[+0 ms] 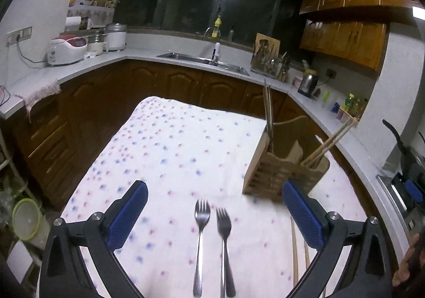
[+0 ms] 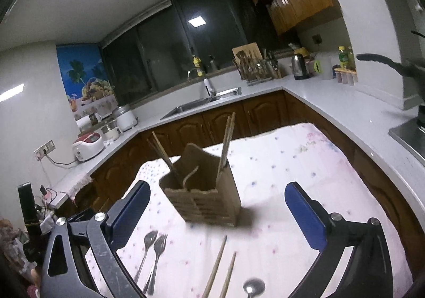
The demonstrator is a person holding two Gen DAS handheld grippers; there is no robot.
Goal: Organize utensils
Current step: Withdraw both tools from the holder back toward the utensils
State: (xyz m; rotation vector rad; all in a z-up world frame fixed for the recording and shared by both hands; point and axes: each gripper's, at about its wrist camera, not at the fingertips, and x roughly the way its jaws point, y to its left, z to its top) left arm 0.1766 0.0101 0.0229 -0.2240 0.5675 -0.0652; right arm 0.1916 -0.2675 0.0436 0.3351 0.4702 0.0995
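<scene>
A wooden utensil holder (image 1: 281, 170) (image 2: 204, 199) stands on the flowered tablecloth (image 1: 172, 154) with chopsticks (image 1: 268, 109) (image 2: 227, 144) sticking out of two compartments. Two metal forks (image 1: 200, 239) (image 2: 152, 252) lie side by side on the cloth. Two loose chopsticks (image 2: 220, 268) and a spoon bowl (image 2: 253, 287) lie near the front edge. My left gripper (image 1: 215, 191) is open above the forks, nothing between its blue pads. My right gripper (image 2: 217, 194) is open in front of the holder, holding nothing.
White counters wrap round the table: a sink (image 1: 204, 60) at the back, rice cookers (image 1: 67, 49) on the left, a kettle (image 1: 308, 82) and knife rack (image 1: 268, 59) on the right. A pan handle (image 2: 382, 61) juts in at the far right.
</scene>
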